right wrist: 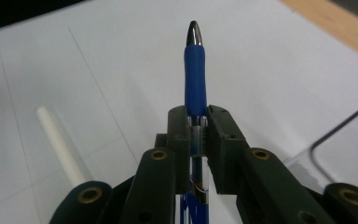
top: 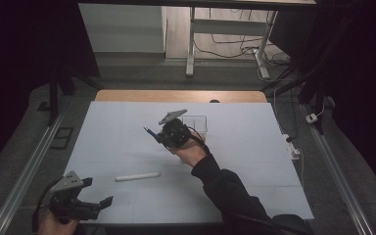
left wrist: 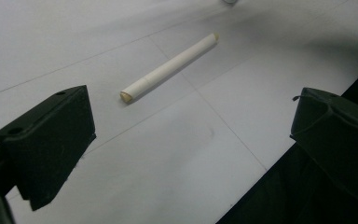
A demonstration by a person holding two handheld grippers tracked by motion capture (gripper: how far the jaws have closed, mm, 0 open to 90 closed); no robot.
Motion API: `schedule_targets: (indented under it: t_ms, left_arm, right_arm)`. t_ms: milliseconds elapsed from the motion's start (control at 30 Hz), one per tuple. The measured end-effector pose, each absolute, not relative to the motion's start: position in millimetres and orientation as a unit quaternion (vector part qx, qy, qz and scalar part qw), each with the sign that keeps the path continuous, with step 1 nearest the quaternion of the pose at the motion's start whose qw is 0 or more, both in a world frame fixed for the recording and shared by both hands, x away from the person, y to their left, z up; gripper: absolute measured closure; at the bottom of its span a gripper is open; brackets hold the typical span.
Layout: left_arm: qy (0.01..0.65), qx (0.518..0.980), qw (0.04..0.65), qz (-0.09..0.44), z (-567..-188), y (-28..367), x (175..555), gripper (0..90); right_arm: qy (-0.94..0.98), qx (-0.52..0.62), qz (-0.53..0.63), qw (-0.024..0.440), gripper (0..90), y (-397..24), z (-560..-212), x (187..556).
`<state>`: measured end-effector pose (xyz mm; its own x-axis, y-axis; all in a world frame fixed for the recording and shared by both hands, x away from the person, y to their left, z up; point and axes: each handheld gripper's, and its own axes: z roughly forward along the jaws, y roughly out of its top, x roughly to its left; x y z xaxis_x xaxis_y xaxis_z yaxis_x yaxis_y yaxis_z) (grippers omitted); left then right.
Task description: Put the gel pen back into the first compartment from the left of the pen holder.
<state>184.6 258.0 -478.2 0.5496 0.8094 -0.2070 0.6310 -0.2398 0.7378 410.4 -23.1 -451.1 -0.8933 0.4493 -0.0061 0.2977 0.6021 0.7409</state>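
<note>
While the right gripper (right wrist: 198, 135) clamps the blue pen (right wrist: 195, 70) above mid-table, the left gripper (left wrist: 191, 135) stands wide open, empty, near the white stick (left wrist: 168, 67).

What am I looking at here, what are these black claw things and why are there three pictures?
A person sits at a table covered with white paper, with a hand-held claw tool in each hand. One picture comes from a camera overhead; the other two from cameras riding on each claw. The right claw is shut on a blue pen, tip pointing away, raised above the paper. The left claw hangs open near the table's front edge, facing a white stick lying on the paper. A clear plastic box sits behind the right hand.
</note>
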Motion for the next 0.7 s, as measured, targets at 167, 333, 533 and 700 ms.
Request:
schedule_targets:
  t_ms: [167, 333, 533, 700]
  left_arm:
    - [0.462, 0.781, 0.407, 0.106, -478, 257, 185, 0.0]
    - [0.464, 0.781, 0.406, 0.106, -479, 257, 186, 0.0]
    - [0.464, 0.781, 0.406, 0.102, -479, 257, 186, 0.0]
    - [0.464, 0.781, 0.405, 0.102, -479, 257, 187, 0.0]
  right_arm:
    - [0.877, 0.21, 0.418, 0.107, 79.1, -30, -439, 410]
    - [0.87, 0.212, 0.431, 0.113, 79.1, -33, -431, 411]
    - [0.856, 0.218, 0.452, 0.122, 79.1, -39, -420, 415]
    - [0.845, 0.228, 0.467, 0.128, 79.1, -46, -412, 422]
